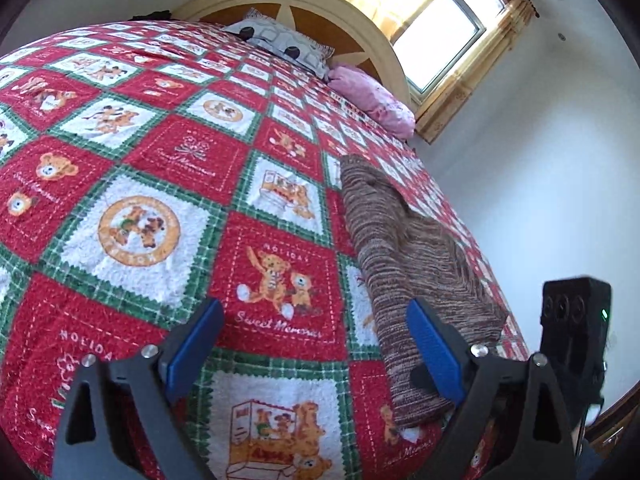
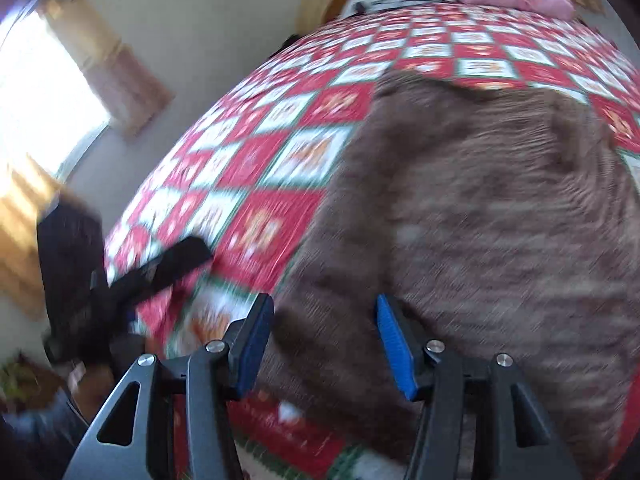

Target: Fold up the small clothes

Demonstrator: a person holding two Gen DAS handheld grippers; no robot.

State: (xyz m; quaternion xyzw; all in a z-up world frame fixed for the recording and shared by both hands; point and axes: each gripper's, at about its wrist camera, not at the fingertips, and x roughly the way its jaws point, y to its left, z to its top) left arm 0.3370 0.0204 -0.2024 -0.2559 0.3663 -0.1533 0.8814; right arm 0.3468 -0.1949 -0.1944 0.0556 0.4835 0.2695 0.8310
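home bedroom: quilted bed (image 1: pixel 168 184), pillows (image 1: pixel 280 42), wooden headboard (image 1: pixel 304 4), curtained window (image 1: pixel 444 28).

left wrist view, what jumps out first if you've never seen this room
The red, green and white teddy-bear quilt covers the whole bed. A brown striped garment lies along its right side, just beyond the open left tongs. A bright window glares at upper right.

A brown, finely striped knit garment (image 1: pixel 404 264) lies flat and folded into a long band on the red-and-white teddy-bear quilt (image 1: pixel 168 184), near the quilt's right edge, lengthwise toward the pillows.
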